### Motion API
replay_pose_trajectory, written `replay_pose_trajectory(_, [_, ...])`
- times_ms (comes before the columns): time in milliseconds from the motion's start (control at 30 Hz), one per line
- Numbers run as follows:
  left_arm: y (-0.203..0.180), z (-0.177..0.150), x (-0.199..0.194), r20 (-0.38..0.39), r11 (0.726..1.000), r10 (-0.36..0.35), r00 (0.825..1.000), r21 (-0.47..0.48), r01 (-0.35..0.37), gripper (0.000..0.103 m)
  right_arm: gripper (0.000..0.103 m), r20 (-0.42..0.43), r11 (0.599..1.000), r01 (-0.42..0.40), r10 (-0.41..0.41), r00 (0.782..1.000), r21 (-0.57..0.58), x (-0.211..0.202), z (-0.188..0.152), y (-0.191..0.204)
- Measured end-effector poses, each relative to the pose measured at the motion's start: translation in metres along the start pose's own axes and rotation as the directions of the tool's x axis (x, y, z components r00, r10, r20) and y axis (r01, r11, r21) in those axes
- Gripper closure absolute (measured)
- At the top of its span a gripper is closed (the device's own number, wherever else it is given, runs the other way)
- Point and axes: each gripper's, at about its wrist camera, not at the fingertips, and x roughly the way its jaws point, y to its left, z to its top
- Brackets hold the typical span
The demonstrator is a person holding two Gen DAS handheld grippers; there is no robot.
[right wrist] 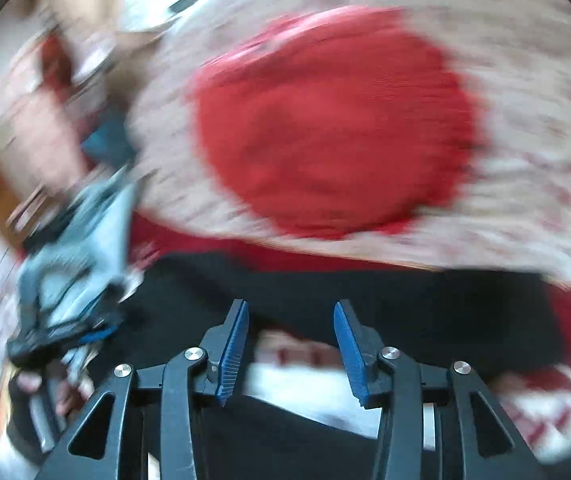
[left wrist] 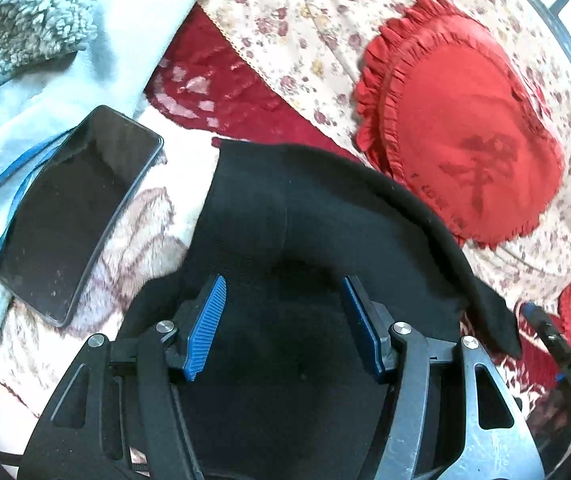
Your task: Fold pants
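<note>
Black pants (left wrist: pixel 305 216) of soft knit fabric are lying bunched on a red and white patterned blanket (left wrist: pixel 201 92), directly under and ahead of the left gripper (left wrist: pixel 285 308). Its blue ribbed pads (left wrist: pixel 205 328) are standing spread with dark cloth showing between them, but not pinching it — the fabric is lying beneath, apart from both pads. To the left of this gripper a black rectangular smartphone (left wrist: pixel 73 216) is resting screen up, partly on a pale blue fleece garment (left wrist: pixel 45 60). Ahead and to the right, a red heart-shaped cushion with a ruffled edge (left wrist: pixel 461 128) is sitting on a cream floral bedspread (left wrist: pixel 305 20). At the far right edge the right gripper (left wrist: pixel 557 344) is showing in part.

In the right wrist view everything is smearing with blur. The right gripper (right wrist: pixel 291 340) is holding its jaws apart with nothing clamped; a white patch of blanket is showing between them, and the pants (right wrist: pixel 405 304) are spreading as a dark band just ahead. The cushion (right wrist: pixel 333 120) is lying farther ahead. To its left the left gripper (right wrist: pixel 69 280) is appearing as a blurred grey and blue shape.
</note>
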Motion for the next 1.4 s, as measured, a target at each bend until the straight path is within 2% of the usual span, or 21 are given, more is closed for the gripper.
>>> replay_pose_trajectory(100, [-0.001, 0.009, 0.014, -0.01, 1.0, 0.015, 1.0, 0.008, -0.015, 0.04, 0.06, -0.059, 0.982, -0.031, 0.02, 0.998, -0.188, 0.055, 0.017, 0.043])
replay_pose_trajectory(200, [-0.001, 0.014, 0.029, -0.023, 0.999, 0.048, 0.999, 0.02, -0.047, 0.04, 0.06, -0.111, 0.967, -0.016, -0.012, 0.994, -0.252, 0.104, 0.029, 0.054])
replay_pose_trajectory(300, [-0.004, 0.017, 0.034, -0.009, 0.996, 0.077, 0.997, 0.051, -0.076, 0.04, 0.061, -0.188, 0.969, -0.007, -0.04, 0.981, -0.246, 0.15, 0.037, 0.044])
replay_pose_trajectory(333, [-0.005, 0.018, 0.035, -0.007, 0.995, 0.083, 0.997, 0.058, -0.082, 0.04, 0.068, -0.211, 0.973, -0.031, -0.018, 0.977, -0.228, 0.158, 0.037, 0.042])
replay_pose_trajectory(367, [-0.005, 0.019, 0.035, -0.009, 0.995, 0.082, 0.997, 0.06, -0.081, 0.04, 0.08, -0.218, 0.976, -0.049, 0.002, 0.976, -0.211, 0.161, 0.036, 0.038])
replay_pose_trajectory(433, [-0.001, 0.018, 0.025, -0.001, 0.998, 0.052, 0.999, 0.043, -0.052, 0.04, 0.089, -0.184, 0.979, -0.059, 0.022, 0.983, -0.194, 0.148, 0.037, 0.035])
replay_pose_trajectory(533, [0.009, 0.013, 0.001, 0.031, 1.0, 0.017, 0.999, 0.003, -0.017, 0.04, 0.092, -0.111, 0.978, -0.116, 0.098, 0.989, -0.174, 0.101, 0.034, 0.042])
replay_pose_trajectory(633, [0.026, 0.005, -0.035, 0.09, 0.999, -0.001, 0.996, -0.04, 0.005, 0.04, 0.093, -0.065, 0.967, -0.14, 0.129, 0.99, -0.213, 0.051, 0.02, 0.056])
replay_pose_trajectory(700, [0.041, -0.004, -0.057, 0.114, 0.998, 0.008, 0.993, -0.062, -0.001, 0.04, 0.093, -0.071, 0.956, -0.169, 0.156, 0.985, -0.238, 0.018, -0.005, 0.069])
replay_pose_trajectory(800, [0.056, -0.016, -0.078, 0.115, 0.997, 0.012, 0.993, -0.081, -0.003, 0.04, 0.093, -0.127, 0.947, -0.228, 0.203, 0.971, -0.227, -0.004, -0.05, 0.084])
replay_pose_trajectory(867, [0.063, -0.027, -0.086, 0.108, 0.997, 0.012, 0.994, -0.081, -0.003, 0.04, 0.093, -0.172, 0.947, -0.241, 0.206, 0.963, -0.214, -0.003, -0.078, 0.091])
replay_pose_trajectory(900, [0.065, -0.031, -0.087, 0.105, 0.997, 0.011, 0.994, -0.08, -0.002, 0.04, 0.093, -0.198, 0.952, -0.223, 0.182, 0.963, -0.209, 0.003, -0.097, 0.094])
replay_pose_trajectory(1000, [0.071, -0.042, -0.083, 0.075, 0.996, 0.012, 0.997, -0.088, -0.005, 0.04, 0.093, -0.262, 0.962, -0.175, 0.117, 0.958, -0.209, 0.028, -0.124, 0.096])
replay_pose_trajectory(1067, [0.08, -0.044, -0.088, 0.073, 0.99, 0.0, 0.997, -0.138, 0.01, 0.04, 0.093, -0.253, 0.965, -0.177, 0.126, 0.959, -0.193, 0.028, -0.125, 0.097])
replay_pose_trajectory(1133, [0.088, -0.042, -0.099, 0.111, 0.986, -0.005, 0.994, -0.167, 0.023, 0.04, 0.093, -0.247, 0.959, -0.202, 0.151, 0.957, -0.196, 0.017, -0.121, 0.104])
replay_pose_trajectory(1200, [0.091, -0.04, -0.109, 0.14, 0.985, 0.028, 0.99, -0.171, -0.004, 0.035, 0.093, -0.239, 0.952, -0.205, 0.149, 0.959, -0.228, 0.008, -0.12, 0.113])
replay_pose_trajectory(1233, [0.09, -0.039, -0.109, 0.138, 0.986, 0.029, 0.99, -0.168, -0.005, 0.031, 0.093, -0.252, 0.95, -0.218, 0.16, 0.955, -0.224, 0.007, -0.122, 0.116])
replay_pose_trajectory(1333, [0.082, -0.042, -0.108, 0.124, 0.992, 0.026, 0.992, -0.127, -0.01, 0.031, 0.096, -0.324, 0.927, -0.292, 0.209, 0.923, -0.234, 0.011, -0.138, 0.128])
replay_pose_trajectory(1400, [0.075, -0.046, -0.101, 0.115, 0.994, 0.041, 0.992, -0.102, -0.029, 0.031, 0.096, -0.328, 0.929, -0.219, 0.116, 0.937, -0.297, 0.022, -0.15, 0.137])
